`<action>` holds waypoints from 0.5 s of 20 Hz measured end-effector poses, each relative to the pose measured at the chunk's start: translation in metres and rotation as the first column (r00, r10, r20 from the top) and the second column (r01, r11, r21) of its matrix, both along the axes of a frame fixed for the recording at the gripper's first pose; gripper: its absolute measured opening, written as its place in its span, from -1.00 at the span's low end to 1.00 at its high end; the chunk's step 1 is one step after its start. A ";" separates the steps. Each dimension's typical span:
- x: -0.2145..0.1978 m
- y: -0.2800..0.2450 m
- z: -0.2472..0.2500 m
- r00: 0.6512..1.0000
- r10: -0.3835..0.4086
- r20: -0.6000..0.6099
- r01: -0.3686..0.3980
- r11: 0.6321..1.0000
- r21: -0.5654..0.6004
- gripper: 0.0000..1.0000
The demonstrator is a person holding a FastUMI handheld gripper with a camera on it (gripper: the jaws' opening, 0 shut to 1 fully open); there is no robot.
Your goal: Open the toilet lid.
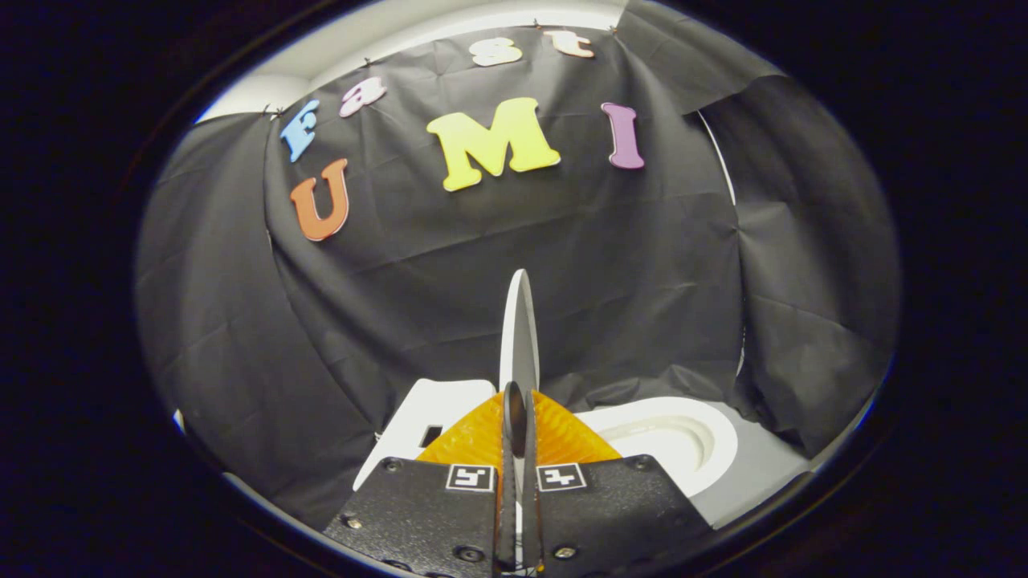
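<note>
The white toilet lid (520,329) stands raised and edge-on, rising straight up from between my fingers. My gripper (514,401) is shut on the lid, with both fingers pressed against its two faces near its lower part. To the right of the fingers lies the white toilet seat and bowl (679,445), uncovered, its oval opening in plain sight. To the left of the fingers is the white tank (426,421) of the toilet with a dark slot in it.
The black cloth wall (482,265) hangs close behind the toilet and wraps around both sides. A strip of pale floor (763,474) runs to the right of the bowl.
</note>
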State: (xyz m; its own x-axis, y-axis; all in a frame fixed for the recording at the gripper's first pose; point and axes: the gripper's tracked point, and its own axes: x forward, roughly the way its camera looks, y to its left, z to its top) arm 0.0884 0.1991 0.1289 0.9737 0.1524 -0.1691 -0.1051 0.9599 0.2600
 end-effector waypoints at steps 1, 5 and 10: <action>-0.001 0.005 0.001 1.000 0.005 0.005 -0.005 1.000 -0.010 -0.87; 0.000 0.024 0.002 1.000 0.010 0.023 -0.009 0.999 -0.043 -0.87; -0.003 0.047 0.000 0.999 0.021 0.045 -0.017 0.996 -0.089 -0.87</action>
State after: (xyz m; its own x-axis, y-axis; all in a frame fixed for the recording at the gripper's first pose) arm 0.0855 0.2464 0.1290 0.9779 0.1570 -0.1383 -0.1330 0.9767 0.1682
